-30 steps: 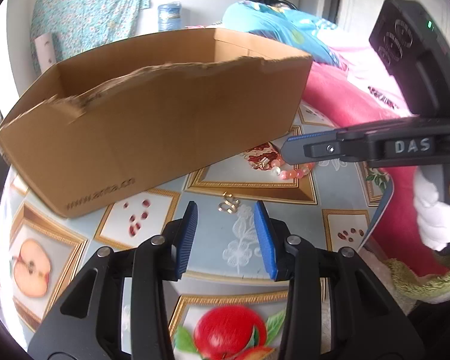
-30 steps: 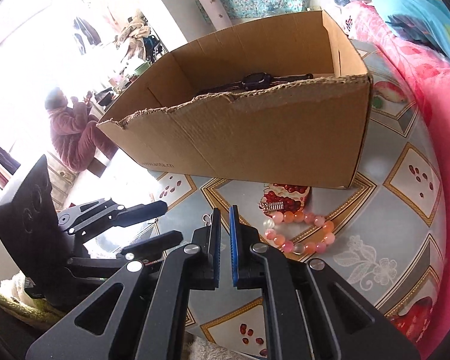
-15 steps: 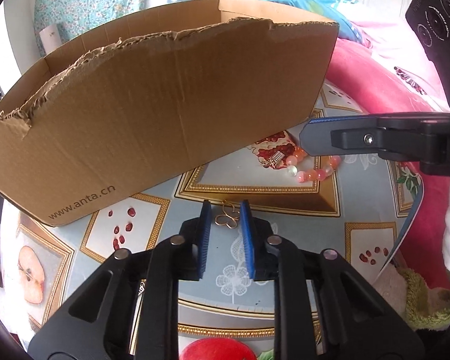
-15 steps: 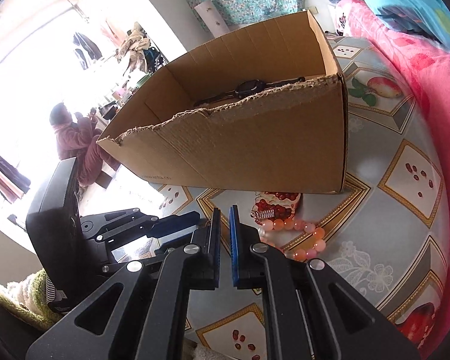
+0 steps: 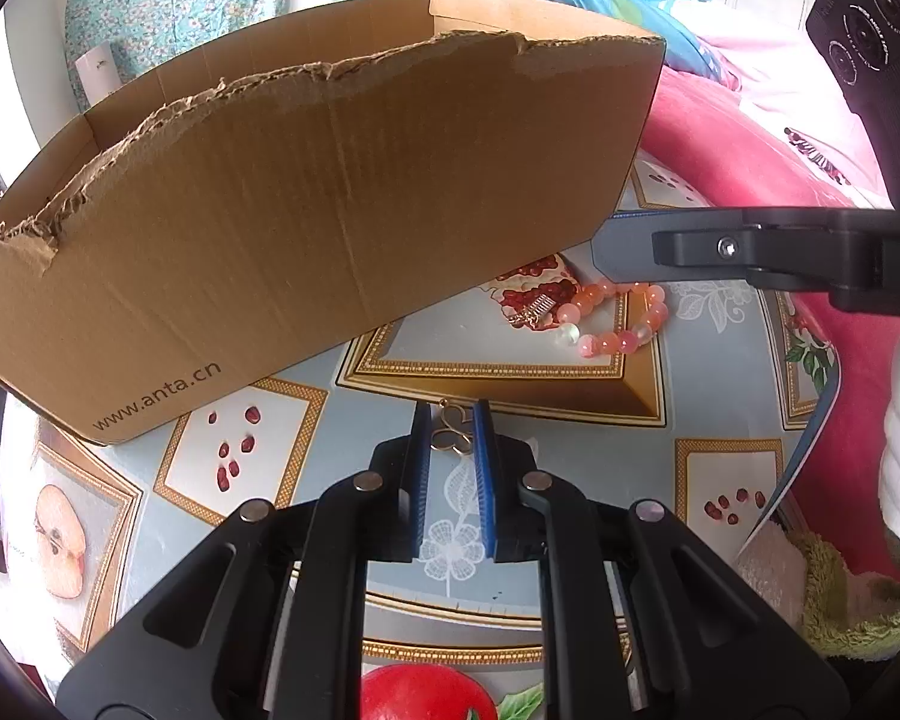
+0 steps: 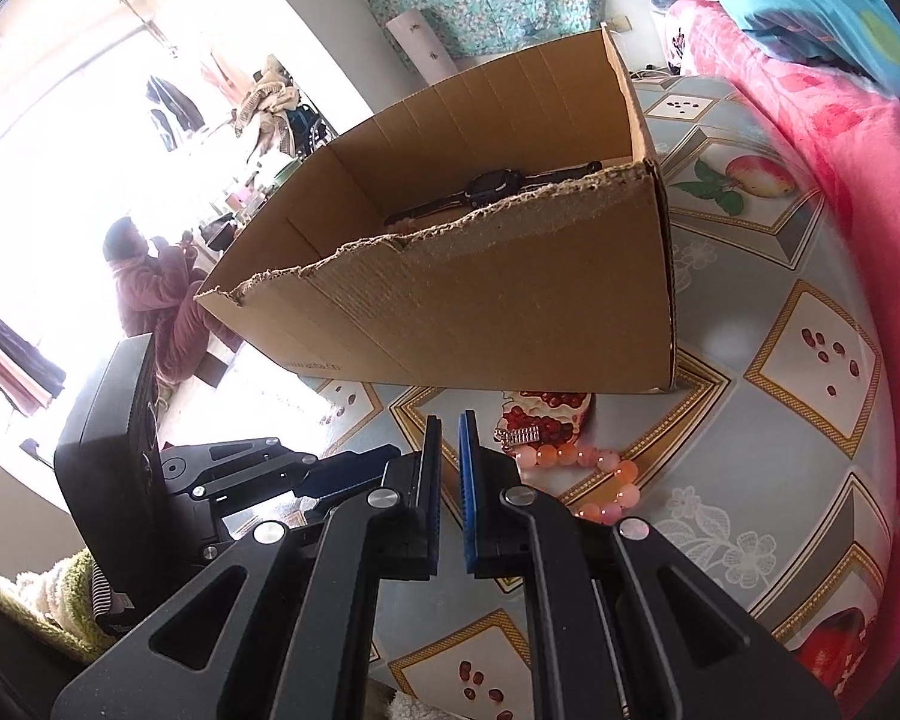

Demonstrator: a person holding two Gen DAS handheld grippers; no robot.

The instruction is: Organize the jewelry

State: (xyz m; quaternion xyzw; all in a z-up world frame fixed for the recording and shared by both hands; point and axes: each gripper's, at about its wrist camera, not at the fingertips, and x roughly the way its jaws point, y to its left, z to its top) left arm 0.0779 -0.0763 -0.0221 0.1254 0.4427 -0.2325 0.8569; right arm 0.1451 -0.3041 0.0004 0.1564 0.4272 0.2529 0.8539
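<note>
A small gold earring [image 5: 453, 433] made of thin looped wire lies on the counter [image 5: 570, 468], which is covered by a pale blue cloth printed with fruit in gold frames. The left tongs [image 5: 453, 427] have just been closing around it, and their blue pads now stand narrowly either side of the earring; the loops sit between the tips, touching or nearly touching both pads. Farther along the counter, near the corner of a torn brown cardboard box [image 5: 330, 210], lies a bracelet [image 5: 621, 324] of round pink and orange beads with one pale bead, curled in a ring. Just beside it, on a printed pomegranate, rests a small gold comb-like clip [image 5: 534, 311]. The right tongs [image 6: 448, 426] are nearly closed with nothing between their pads; they hover above the counter, with the bracelet [image 6: 594, 474] and clip [image 6: 517, 435] just to their right in the right wrist view. In the left wrist view their tip reaches in from the right, over the bracelet. Inside the box lies a black wristwatch [image 6: 492, 187].
</note>
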